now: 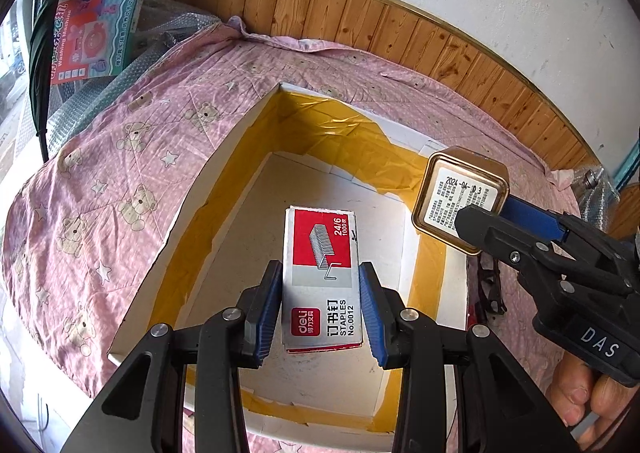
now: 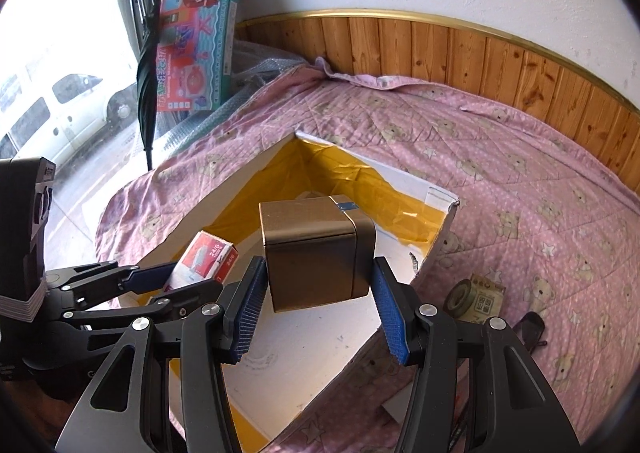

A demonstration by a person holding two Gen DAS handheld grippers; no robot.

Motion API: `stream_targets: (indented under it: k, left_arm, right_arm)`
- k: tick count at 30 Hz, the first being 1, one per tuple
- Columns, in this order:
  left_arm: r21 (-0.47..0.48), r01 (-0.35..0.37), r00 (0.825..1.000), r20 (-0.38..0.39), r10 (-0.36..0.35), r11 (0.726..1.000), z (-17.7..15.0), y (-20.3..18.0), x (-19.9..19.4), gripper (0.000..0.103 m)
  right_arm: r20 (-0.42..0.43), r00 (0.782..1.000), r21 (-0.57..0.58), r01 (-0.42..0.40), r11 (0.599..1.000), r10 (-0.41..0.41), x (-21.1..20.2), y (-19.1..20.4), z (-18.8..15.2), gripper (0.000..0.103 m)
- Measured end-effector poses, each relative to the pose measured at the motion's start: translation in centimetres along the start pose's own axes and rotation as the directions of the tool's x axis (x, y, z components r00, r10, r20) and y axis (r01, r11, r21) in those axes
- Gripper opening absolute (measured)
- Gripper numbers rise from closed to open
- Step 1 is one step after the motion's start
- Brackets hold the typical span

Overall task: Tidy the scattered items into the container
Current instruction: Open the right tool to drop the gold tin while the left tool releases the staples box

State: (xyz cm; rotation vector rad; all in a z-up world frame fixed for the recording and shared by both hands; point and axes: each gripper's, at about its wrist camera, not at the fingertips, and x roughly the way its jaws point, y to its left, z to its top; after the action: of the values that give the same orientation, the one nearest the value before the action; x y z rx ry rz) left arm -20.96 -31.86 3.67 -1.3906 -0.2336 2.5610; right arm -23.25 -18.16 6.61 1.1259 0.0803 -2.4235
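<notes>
Your left tongs are clamped on the staple box, one blue pad on each long side, holding it in the air above the white floor of the open container. Judge it a small, stiff card box, light for the pads but dense enough with staples to drop straight; the glossy faces could slide, so the grip across the long edges near the middle looks right (the end flaps are the weak part, so keep off them).

To the right of the staple box, your right tongs grip the gold tin by two opposite flat walls, over the container near its right wall. The tin is probably rigid and smooth, so it may slip if the pads ease unevenly; take it below the lid seam, since the lid may lift off.

Right of the container, on the pink bedspread, a tape roll and a dark item lie outside, not yet tidied.
</notes>
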Motion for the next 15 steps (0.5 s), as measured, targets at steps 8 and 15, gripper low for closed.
stream_targets:
  k: [8, 15]
  left_arm:
    - [-0.006, 0.009, 0.999, -0.034, -0.009, 1.0, 1.3, -0.1, 1.7, 0.039]
    - [-0.005, 0.0, 0.998, -0.068, 0.0, 1.0, 2.4, 0.1, 3.4, 0.039]
  right_arm:
    - [-0.039, 0.999, -0.034, 0.003, 0.999, -0.004, 2.4, -0.4, 0.7, 0.055]
    - [-0.085, 0.996, -0.053, 0.013, 0.999, -0.017, 4.8, -1.2, 1.0, 0.055]
